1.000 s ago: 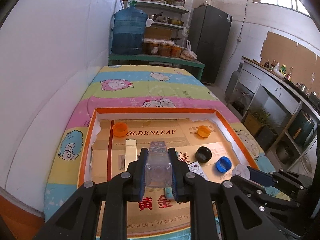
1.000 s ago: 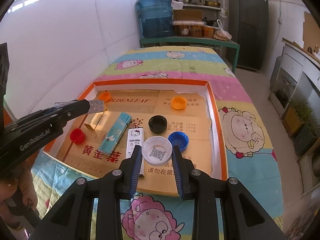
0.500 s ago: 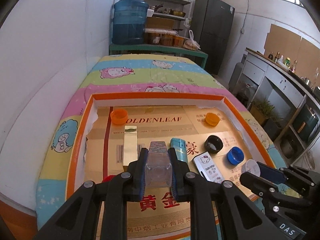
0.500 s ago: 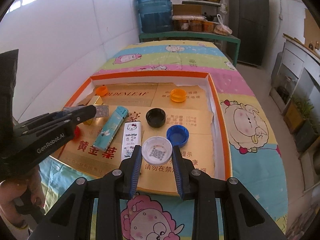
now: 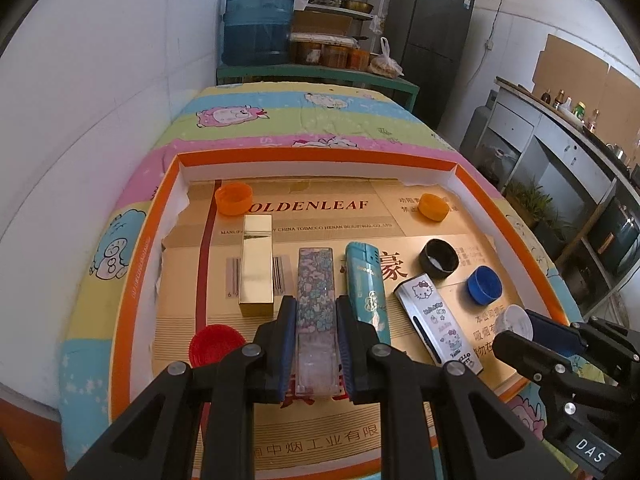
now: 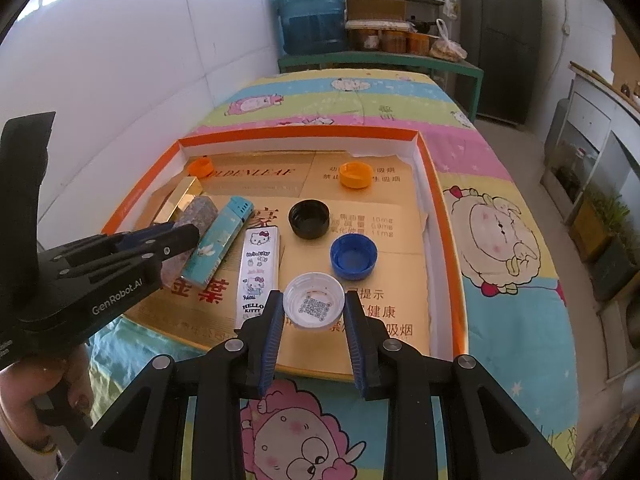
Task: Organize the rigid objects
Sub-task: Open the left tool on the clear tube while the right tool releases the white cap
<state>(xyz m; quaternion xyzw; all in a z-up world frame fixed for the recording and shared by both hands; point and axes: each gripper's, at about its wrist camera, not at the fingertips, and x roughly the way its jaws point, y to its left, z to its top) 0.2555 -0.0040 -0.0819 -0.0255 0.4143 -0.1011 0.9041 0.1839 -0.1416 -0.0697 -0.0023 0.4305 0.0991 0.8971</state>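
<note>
The left gripper [image 5: 316,340] has its fingers clamped on a floral lighter [image 5: 315,296], low in the middle of the left wrist view, the lighter pointing away along the orange-rimmed tray [image 5: 132,280]. It sits between a gold box [image 5: 257,264] on its left and a teal lighter [image 5: 366,288] on its right, close to both; whether its far end rests on the cardboard lining I cannot tell. Over in the right wrist view, the right gripper [image 6: 314,316] is closed on a white cap [image 6: 314,306], open side up, a printed code showing inside, held low in the centre of the frame above the tray's near edge. Just left of it lies a white cartoon-cat lighter [image 6: 258,268], flat on the cardboard. Above the white cap sits a blue cap [image 6: 353,256], then a black cap [image 6: 309,219] up and to the left of that. Two orange caps hold the far end of the tray: one [image 6: 355,175] upper centre, the other [image 6: 201,168] upper left. A red cap [image 5: 216,344] lies at the lower left of the left wrist view. The tray sits on a cartoon-print cloth [image 6: 508,240], and a hand [image 6: 36,408] shows at the lower left edge of the right wrist view.
</note>
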